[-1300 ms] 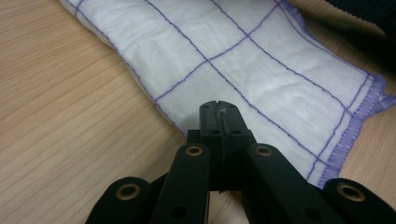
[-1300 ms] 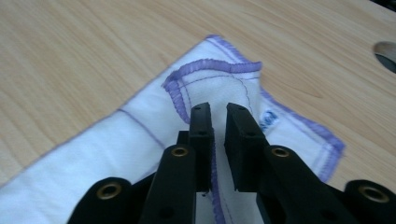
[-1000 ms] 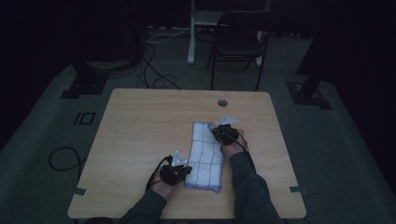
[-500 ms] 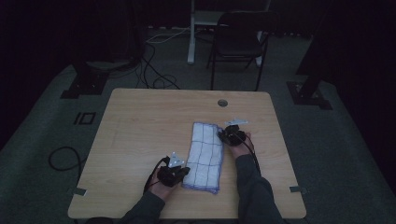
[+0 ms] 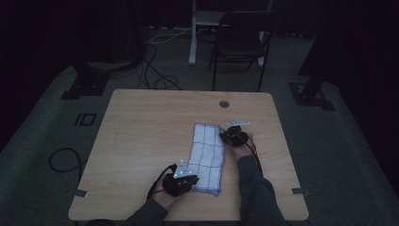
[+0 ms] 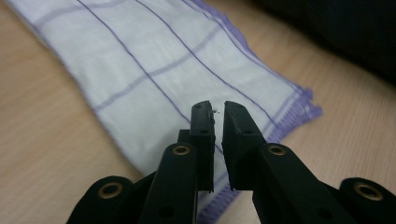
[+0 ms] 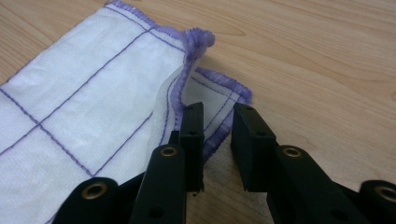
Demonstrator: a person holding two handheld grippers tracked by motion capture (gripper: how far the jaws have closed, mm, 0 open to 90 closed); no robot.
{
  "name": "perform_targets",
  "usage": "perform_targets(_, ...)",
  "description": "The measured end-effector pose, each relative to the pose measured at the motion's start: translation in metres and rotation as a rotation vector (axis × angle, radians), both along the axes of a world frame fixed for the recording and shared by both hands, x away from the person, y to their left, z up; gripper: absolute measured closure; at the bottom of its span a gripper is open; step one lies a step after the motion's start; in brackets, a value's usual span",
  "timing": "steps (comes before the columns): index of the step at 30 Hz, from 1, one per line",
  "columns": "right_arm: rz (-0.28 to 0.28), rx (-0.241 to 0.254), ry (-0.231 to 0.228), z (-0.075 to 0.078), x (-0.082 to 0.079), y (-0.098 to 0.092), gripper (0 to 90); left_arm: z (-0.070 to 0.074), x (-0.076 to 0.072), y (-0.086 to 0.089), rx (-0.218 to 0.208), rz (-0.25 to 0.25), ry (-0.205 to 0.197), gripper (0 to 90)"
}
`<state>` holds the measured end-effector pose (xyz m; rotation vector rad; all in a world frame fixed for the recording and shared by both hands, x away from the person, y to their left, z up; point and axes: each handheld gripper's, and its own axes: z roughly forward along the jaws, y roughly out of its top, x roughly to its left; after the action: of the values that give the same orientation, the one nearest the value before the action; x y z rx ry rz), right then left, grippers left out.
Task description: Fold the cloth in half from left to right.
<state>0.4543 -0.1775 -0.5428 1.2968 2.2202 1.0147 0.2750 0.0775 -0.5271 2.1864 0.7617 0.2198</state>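
A white cloth with a purple grid and purple hem lies folded into a long strip on the wooden table. My left gripper is at the strip's near left edge. Its jaws have just been opening and stand a narrow gap apart above the cloth, with nothing between them. My right gripper is at the far right corner. Its jaws have also just been opening and stand apart over the hem of the cloth, not pressing it. The upper layer's corner curls up there.
A round cable hole sits near the table's far edge. A dark chair and a white post stand beyond the table. Cables lie on the floor at the left. Bare wood surrounds the cloth.
My right gripper has shifted slightly to the right and down at the cloth's far right corner. The left hand has stayed put at the near edge.
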Motion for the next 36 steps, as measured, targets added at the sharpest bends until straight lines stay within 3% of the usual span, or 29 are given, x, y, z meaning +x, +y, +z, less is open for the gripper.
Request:
perform_targets(4, 0.005, -0.017, -0.008, 0.000, 0.001, 0.001, 75.6, -0.008, 0.000, -0.001, 0.043, 0.008, 0.032, 85.4)
perform_targets(6, 0.010, -0.018, -0.009, 0.000, 0.003, 0.001, 75.5, -0.011, 0.001, 0.001, 0.033, 0.012, 0.047, 87.2)
perform_targets(12, 0.009, -0.037, -0.019, 0.000, 0.006, 0.002, 78.1, -0.009, -0.001, 0.006, 0.071, 0.010, 0.031, 90.0)
perform_targets(20, 0.011, -0.050, -0.031, 0.000, 0.009, 0.003, 80.0, -0.007, -0.008, 0.020, 0.086, 0.030, 0.036, 90.0)
perform_targets(26, -0.015, -0.056, -0.022, 0.002, 0.011, 0.002, 78.6, -0.005, -0.006, 0.025, 0.056, 0.064, 0.022, 90.0)
perform_targets(31, -0.078, 0.001, -0.068, 0.012, 0.006, -0.008, 72.9, 0.004, 0.003, 0.026, 0.025, 0.083, -0.014, 83.9)
perform_targets(36, -0.086, 0.024, -0.105, 0.023, 0.002, -0.008, 68.3, 0.009, 0.022, 0.026, 0.007, 0.116, -0.035, 81.0)
